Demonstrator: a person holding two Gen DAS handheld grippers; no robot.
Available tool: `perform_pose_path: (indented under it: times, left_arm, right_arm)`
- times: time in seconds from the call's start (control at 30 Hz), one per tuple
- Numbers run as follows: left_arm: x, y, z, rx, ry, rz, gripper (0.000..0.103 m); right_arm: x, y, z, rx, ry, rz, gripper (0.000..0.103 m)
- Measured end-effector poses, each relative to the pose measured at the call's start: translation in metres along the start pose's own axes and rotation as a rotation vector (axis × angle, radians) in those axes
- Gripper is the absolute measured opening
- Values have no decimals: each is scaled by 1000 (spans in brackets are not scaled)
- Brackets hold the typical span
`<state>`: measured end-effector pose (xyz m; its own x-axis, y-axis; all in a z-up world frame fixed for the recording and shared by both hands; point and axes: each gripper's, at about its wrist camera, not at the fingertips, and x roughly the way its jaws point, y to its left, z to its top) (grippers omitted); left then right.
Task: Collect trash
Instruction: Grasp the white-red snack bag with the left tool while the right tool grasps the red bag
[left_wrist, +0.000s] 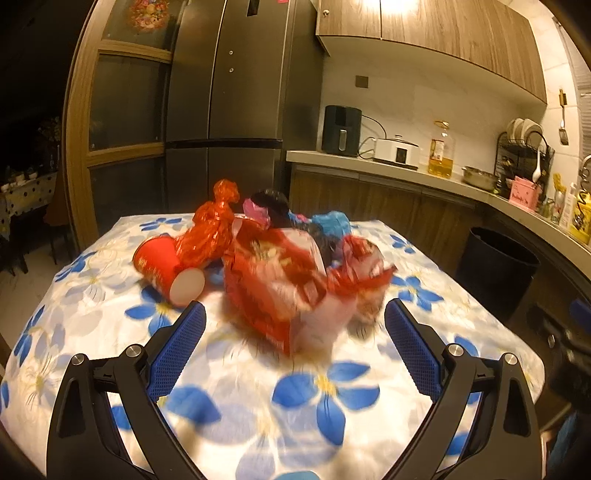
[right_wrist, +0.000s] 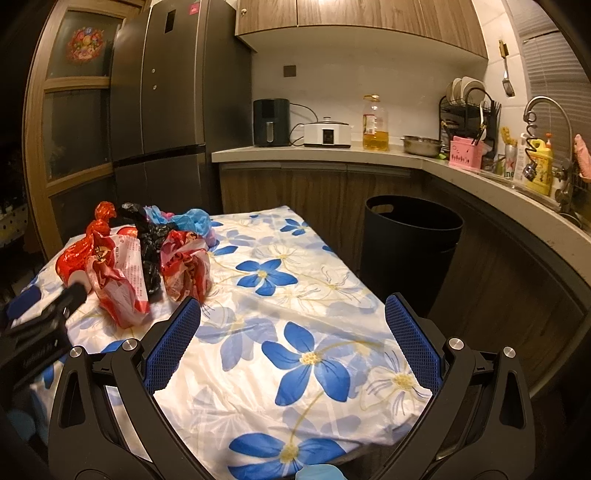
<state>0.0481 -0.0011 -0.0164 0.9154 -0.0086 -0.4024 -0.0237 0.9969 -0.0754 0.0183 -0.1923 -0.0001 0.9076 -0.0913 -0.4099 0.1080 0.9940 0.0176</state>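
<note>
A heap of trash lies on a table with a blue-flowered cloth (left_wrist: 325, 391). A crumpled red and white wrapper (left_wrist: 291, 288) is nearest, blurred. A red paper cup (left_wrist: 166, 269) lies on its side at the left, with an orange-red plastic bag (left_wrist: 214, 225) behind it. Black and blue bags (left_wrist: 328, 221) are at the back. My left gripper (left_wrist: 295, 314) is open, its blue pads either side of the wrapper's near end, not touching it. My right gripper (right_wrist: 293, 312) is open over bare cloth (right_wrist: 306, 354), right of the trash heap (right_wrist: 147, 258).
A black waste bin (right_wrist: 410, 243) stands on the floor between the table's right edge and the L-shaped counter (right_wrist: 332, 151). The counter holds an air fryer, a cooker, an oil bottle and a dish rack. A dark fridge (left_wrist: 229, 103) stands behind the table.
</note>
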Motion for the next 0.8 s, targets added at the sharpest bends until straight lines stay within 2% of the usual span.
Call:
perform_pose_path:
  times: [0.13,0.37,0.43,0.5,0.53,0.6,0.63,0.67,0.7,0.77,0.8]
  left_arm:
    - [23,4,12,-36,-14,21,94]
    - [58,8,14,-56,57,62,94]
    - [64,10,11,-64,84,57,89]
    - [68,13,6,-75,104,49,77]
    - [69,15,4,-84,115,50,74]
    - [69,17,1,-96,130,52,54]
    - [69,18,-2,-102,143,49,48]
    - [70,19,-4,-108,154,44,33]
    - [71,21,-6,-114,161,43,25]
    - [72,26,-12,-127,174,45,12]
    - [72,29,-14,-131,176,43,9]
  right_arm:
    - [17,0,2,4,-13,28,99]
    - [42,10,6,3,1,82,99]
    - [48,14,7,-1,1,96,99]
    - [54,19,8,-4,1,113,99]
    - [56,20,8,-5,1,120,99]
    - [62,26,8,-13,2,137,98]
    - [65,29,7,-16,7,145,98]
    - [67,31,7,-18,12,153,97]
    - [69,33,6,-19,16,162,95]
    - [73,39,5,-24,20,182,92]
    - [75,43,4,-28,20,192,89]
